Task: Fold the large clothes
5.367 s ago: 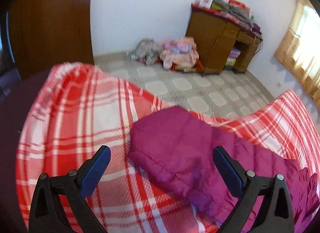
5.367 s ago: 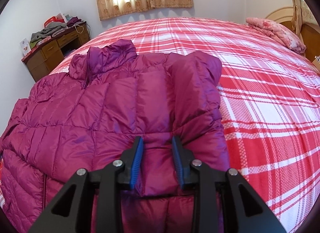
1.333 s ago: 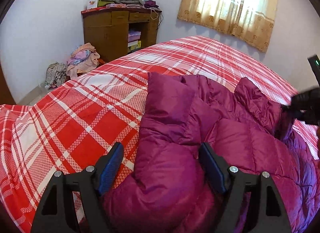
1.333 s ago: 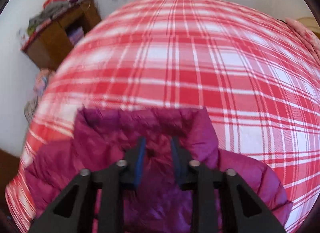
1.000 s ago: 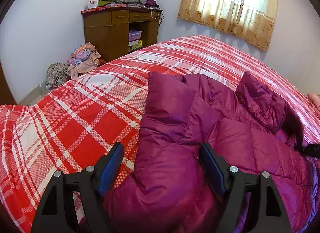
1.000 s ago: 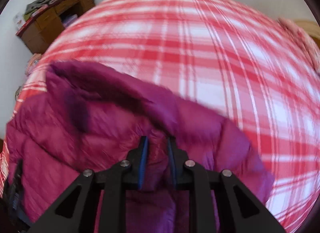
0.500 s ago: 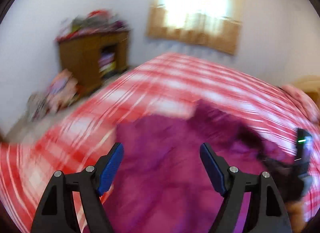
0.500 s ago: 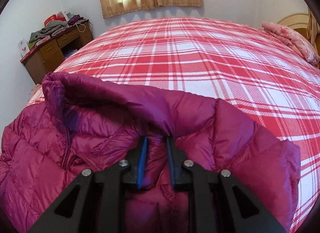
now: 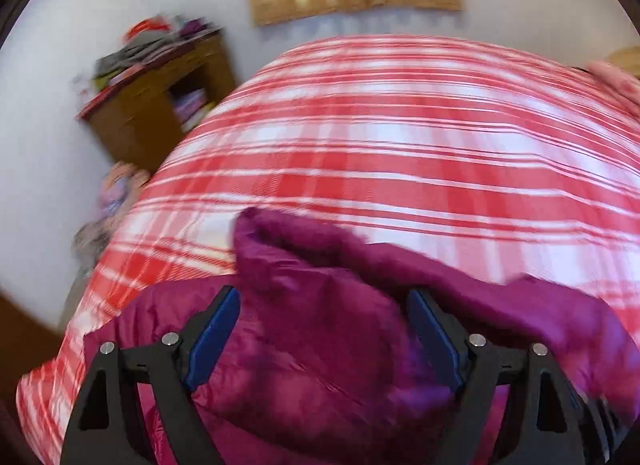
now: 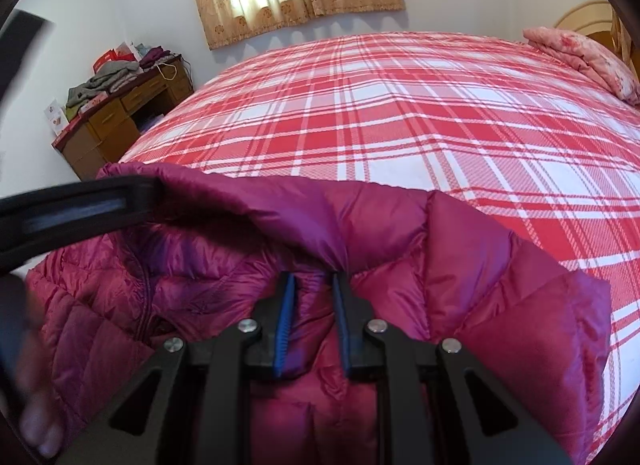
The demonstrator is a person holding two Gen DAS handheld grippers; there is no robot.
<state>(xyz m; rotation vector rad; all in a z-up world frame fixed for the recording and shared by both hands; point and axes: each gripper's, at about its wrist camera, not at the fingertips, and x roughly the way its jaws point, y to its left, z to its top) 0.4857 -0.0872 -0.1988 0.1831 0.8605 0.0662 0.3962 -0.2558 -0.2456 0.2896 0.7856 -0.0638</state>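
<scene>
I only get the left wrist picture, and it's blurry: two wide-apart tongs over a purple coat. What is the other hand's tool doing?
Observer: The right tongs are shut on a pinch of the purple jacket, just under its hood edge.
Operator: Does my tool show there?
Observer: Likely. A blurred black bar, seemingly one of the left tongs' fingers, reaches in beside the hood.
Operator: Any detail I'm missing?
Observer: The zipper runs down left of the right tongs.
</scene>
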